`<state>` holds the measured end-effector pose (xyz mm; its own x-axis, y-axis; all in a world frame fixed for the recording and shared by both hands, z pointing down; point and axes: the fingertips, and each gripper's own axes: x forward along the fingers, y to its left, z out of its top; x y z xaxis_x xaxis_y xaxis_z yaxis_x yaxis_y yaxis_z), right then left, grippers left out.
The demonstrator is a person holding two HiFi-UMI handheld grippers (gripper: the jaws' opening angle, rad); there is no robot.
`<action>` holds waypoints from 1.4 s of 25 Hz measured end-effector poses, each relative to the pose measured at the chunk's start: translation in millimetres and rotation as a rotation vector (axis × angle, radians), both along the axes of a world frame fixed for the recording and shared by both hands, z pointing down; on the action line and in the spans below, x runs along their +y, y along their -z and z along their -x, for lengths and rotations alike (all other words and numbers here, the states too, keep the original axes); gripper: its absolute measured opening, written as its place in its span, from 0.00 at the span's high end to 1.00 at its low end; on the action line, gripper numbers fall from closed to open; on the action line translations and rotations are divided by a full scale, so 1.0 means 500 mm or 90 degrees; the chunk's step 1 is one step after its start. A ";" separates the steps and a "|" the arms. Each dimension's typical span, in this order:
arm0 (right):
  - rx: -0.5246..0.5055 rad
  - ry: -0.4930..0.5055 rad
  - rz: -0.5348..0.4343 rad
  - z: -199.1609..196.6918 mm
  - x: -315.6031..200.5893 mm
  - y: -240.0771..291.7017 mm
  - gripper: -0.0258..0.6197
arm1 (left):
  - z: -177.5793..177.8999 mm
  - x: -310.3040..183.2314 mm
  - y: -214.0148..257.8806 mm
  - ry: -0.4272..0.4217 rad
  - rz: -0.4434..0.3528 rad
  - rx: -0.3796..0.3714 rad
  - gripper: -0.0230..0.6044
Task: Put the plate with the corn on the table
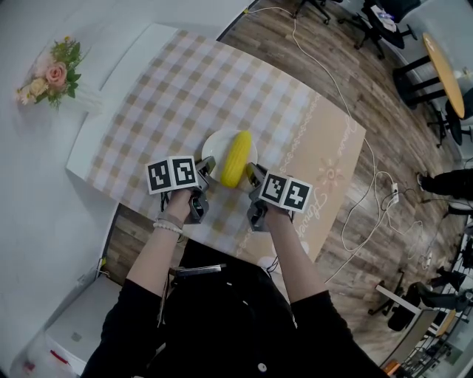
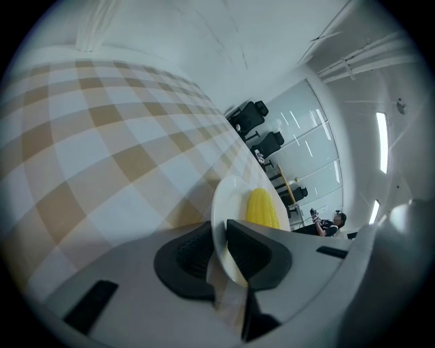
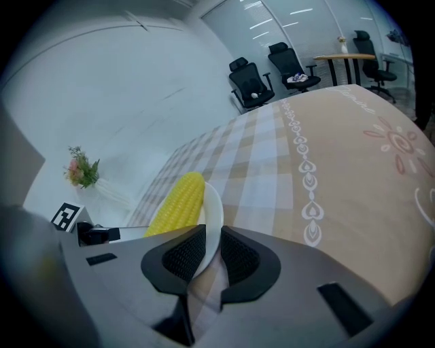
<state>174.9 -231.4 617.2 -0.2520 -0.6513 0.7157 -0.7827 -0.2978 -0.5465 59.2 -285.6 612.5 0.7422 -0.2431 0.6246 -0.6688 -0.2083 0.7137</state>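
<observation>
A bunch of pink flowers [image 1: 50, 80] lay at the upper left. Across the wooden floor [image 1: 384, 133], black office chairs [image 1: 380, 22] stood at the upper right.

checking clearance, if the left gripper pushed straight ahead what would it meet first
The left gripper is shut on the plate rim; straight on it would likely meet the corn on that plate, though depth is unclear.

Yellow corn [image 1: 236, 158] on white plate [image 1: 212, 145]

Corn [image 1: 236, 158] on plate [image 1: 213, 146], left gripper [image 1: 208, 167], right gripper [image 1: 253, 174] at rim
</observation>
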 end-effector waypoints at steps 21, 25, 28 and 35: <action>0.070 0.020 -0.001 -0.013 -0.005 0.001 0.81 | 0.038 -0.023 0.010 -0.075 -0.102 -0.198 0.80; 0.067 0.021 -0.005 -0.013 -0.003 0.001 0.80 | 0.054 -0.023 0.020 -0.062 -0.120 -0.194 0.80; 0.066 0.023 -0.008 -0.009 -0.005 0.002 0.80 | 0.067 -0.022 0.027 -0.053 -0.135 -0.189 0.80; 0.089 0.048 -0.028 0.023 -0.030 0.010 0.74 | 0.083 -0.032 0.066 -0.045 -0.182 -0.129 0.90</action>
<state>163.5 -246.5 612.0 -0.2011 -0.6655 0.7188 -0.8713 -0.2139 -0.4417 17.9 -301.9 579.4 0.6308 -0.3824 0.6752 -0.7680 -0.4314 0.4733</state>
